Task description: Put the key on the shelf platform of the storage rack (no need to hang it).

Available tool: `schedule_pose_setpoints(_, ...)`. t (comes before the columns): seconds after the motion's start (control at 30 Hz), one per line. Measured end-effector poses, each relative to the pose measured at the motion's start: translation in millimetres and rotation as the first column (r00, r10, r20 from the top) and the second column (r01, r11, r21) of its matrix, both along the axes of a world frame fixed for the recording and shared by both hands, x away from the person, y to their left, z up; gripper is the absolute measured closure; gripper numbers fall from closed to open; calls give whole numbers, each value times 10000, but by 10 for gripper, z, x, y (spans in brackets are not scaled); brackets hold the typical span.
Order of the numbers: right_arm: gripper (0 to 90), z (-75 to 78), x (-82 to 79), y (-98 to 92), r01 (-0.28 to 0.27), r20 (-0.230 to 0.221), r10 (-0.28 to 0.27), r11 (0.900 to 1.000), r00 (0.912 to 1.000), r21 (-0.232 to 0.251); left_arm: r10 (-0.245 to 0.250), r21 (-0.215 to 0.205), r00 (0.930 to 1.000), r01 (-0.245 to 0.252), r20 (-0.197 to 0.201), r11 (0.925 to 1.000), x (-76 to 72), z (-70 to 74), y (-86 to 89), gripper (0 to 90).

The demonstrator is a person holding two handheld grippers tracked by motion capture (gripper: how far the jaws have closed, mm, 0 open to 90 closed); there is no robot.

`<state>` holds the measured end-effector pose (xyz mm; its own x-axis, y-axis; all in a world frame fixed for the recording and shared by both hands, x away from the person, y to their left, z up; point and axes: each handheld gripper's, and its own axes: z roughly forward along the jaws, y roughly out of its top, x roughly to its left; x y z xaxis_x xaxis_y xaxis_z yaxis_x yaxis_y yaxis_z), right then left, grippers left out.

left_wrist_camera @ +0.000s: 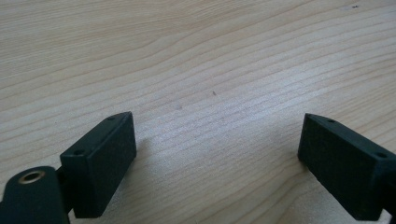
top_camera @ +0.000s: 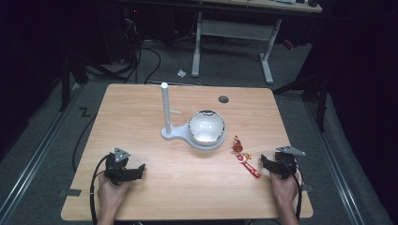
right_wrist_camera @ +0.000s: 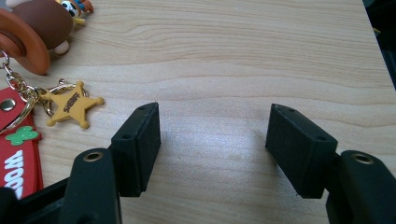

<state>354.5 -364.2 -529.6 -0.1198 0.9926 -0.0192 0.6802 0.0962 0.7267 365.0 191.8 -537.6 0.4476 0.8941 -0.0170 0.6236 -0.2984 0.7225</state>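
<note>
A keychain lies on the wooden table [top_camera: 141,108] right of centre: a small cowboy figure [top_camera: 237,144], a yellow sheriff star [right_wrist_camera: 71,104] and a red strap [top_camera: 250,167]. In the right gripper view the figure [right_wrist_camera: 35,25] and the red strap [right_wrist_camera: 16,149] sit at the left edge. My right gripper [top_camera: 265,162] rests open on the table just right of the strap, nothing between its jaws [right_wrist_camera: 212,140]. My left gripper [top_camera: 139,169] rests open at the front left over bare wood [left_wrist_camera: 217,149].
A white stand with an upright post [top_camera: 165,110] and a side peg holds a shiny bowl [top_camera: 206,126] at the table's middle. A round cable hole [top_camera: 223,99] sits near the far edge. Cables and another table's legs lie on the floor beyond.
</note>
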Motion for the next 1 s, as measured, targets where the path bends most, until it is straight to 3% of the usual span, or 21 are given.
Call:
schedule_pose_setpoints(0.57, 378, 6, -12, 9, 57, -13, -57, 10000, 10000, -2, 53, -2, 10000, -53, 25, 10000, -2, 1, -5, 130)
schedule_pose_setpoints(1.0, 477, 15, -94, 50, -291, 32, 291, 9996, 9996, -14, 54, -12, 10000, -54, 41, 10000, -2, 2, -7, 137)
